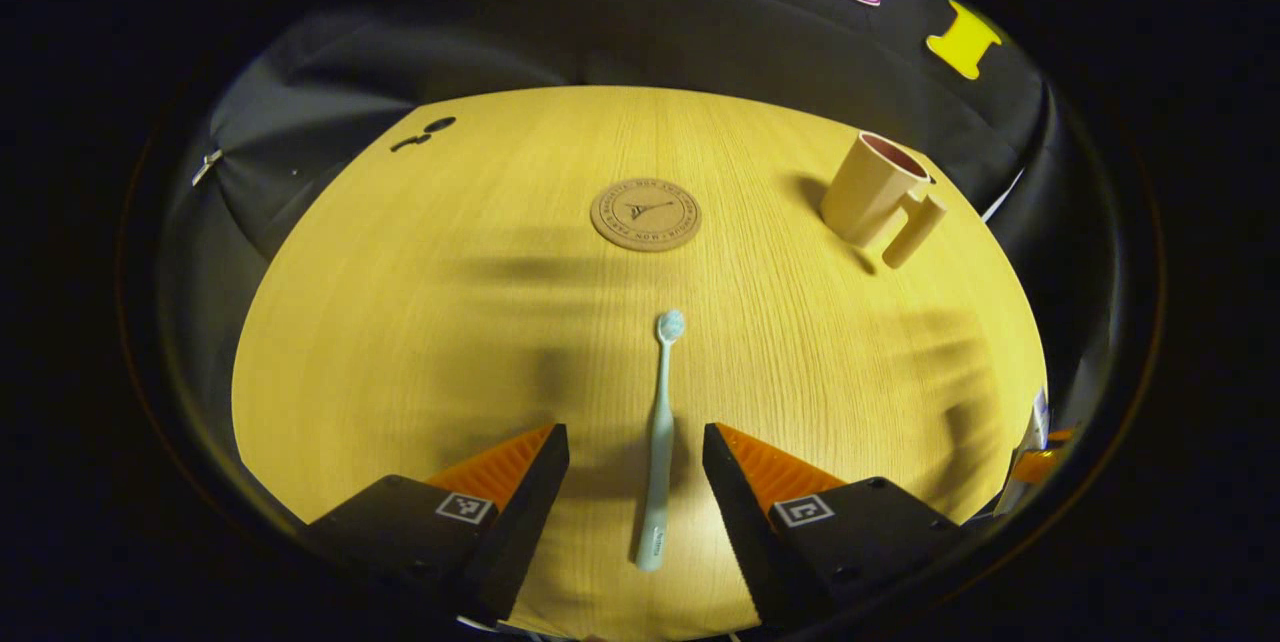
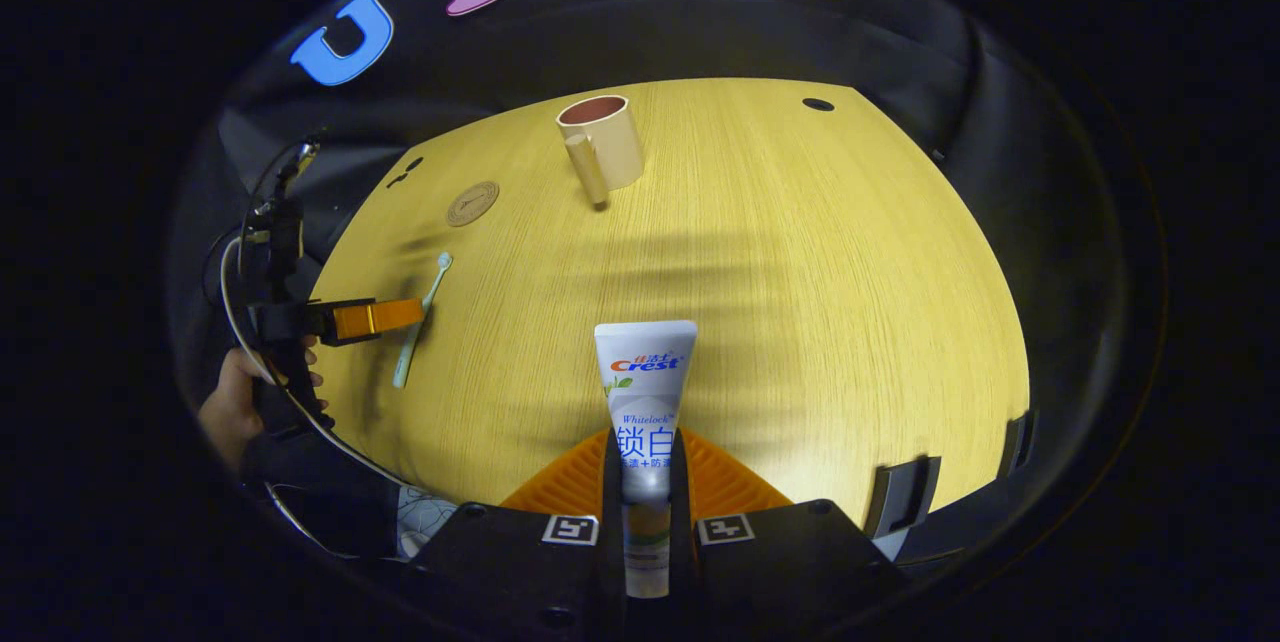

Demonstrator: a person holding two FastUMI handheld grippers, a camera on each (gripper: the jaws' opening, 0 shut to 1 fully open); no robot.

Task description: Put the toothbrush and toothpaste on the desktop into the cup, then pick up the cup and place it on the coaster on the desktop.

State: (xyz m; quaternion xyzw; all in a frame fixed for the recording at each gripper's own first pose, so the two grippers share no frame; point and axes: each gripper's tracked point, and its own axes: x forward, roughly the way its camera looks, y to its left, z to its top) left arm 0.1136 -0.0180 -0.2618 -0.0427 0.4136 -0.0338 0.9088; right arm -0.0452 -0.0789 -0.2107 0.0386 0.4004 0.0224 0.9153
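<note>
Pale toothbrush [image 1: 660, 442] between open hand-held gripper [image 1: 635, 462] fingers

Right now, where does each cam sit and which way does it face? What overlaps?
Left gripper view: rides the left gripper, low over the desktop, looking toward the coaster; its open fingers flank the toothbrush.
Right gripper view: rides the right gripper, looking across toward the cup; its fingers clamp the toothpaste. The left gripper and a hand show at far left.
Shared: cup, coaster, toothbrush, desktop.
</note>
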